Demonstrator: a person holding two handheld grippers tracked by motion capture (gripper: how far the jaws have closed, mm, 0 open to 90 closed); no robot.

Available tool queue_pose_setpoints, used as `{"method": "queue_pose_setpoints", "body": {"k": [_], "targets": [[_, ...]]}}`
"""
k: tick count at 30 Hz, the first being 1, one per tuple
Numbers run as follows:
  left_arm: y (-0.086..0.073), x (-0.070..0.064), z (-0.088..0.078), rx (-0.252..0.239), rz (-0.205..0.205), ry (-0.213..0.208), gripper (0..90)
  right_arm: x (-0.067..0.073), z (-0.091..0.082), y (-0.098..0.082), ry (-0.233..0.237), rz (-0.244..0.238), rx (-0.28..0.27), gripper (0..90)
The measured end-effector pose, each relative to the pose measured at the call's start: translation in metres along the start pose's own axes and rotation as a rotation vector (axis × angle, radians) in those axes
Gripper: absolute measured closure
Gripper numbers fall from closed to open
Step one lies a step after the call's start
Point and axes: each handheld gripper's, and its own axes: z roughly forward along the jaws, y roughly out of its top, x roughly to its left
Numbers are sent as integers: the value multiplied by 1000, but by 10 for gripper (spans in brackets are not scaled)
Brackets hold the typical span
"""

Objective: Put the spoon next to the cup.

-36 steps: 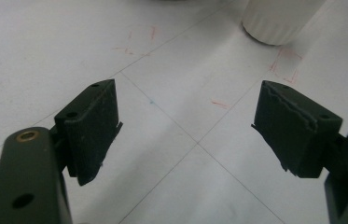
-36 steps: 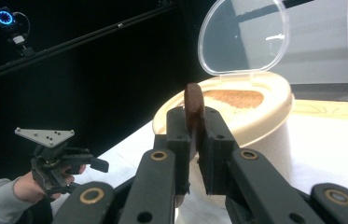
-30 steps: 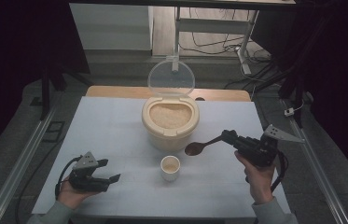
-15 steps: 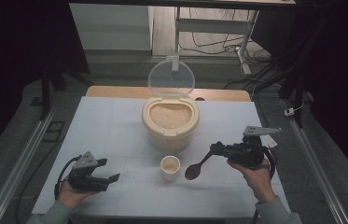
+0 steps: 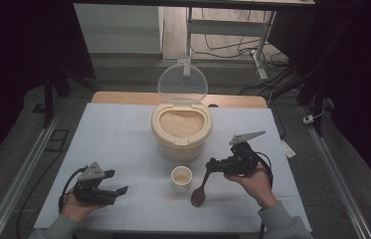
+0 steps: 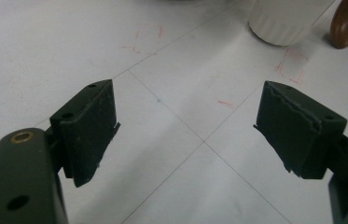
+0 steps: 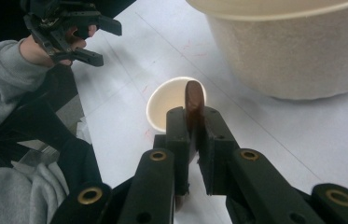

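Right tool [image 5: 212, 165] — wooden spoon [image 5: 199, 193], ribbed cup [image 5: 181, 179]

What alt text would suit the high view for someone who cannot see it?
A person's right gripper holds a brown wooden spoon beside a small white cup on a pale table. Behind stands an open tub of rice; the left gripper rests open.

One rice container [image 5: 181, 130], one cup [image 5: 181, 179], one spoon [image 5: 199, 194], two tools.

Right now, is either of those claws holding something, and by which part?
The right gripper clamps a brown wooden spoon by its handle; the left gripper holds nothing.
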Motion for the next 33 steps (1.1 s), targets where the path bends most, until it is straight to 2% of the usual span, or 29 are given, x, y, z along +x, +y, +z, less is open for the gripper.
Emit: {"method": "queue_pose_setpoints", "body": {"k": [6,15,20,26,30,33], "targets": [[0,-1,1,5,4,1,199,-11,10,2,-61,4,-4,774],[0,-2,2,9,7,0,199,-29,33,-8,-200,-37,-45,663],[0,-2,2,12,9,0,199,-41,44,-15,-244,-18,-52,619],[0,-2,3,16,10,0,199,-53,56,-20,-303,-7,-30,563],[0,-2,4,18,10,0,199,-59,64,-23,-322,12,-12,529],[-1,-2,4,20,10,0,199,-61,69,-25,-363,13,11,493]]}}
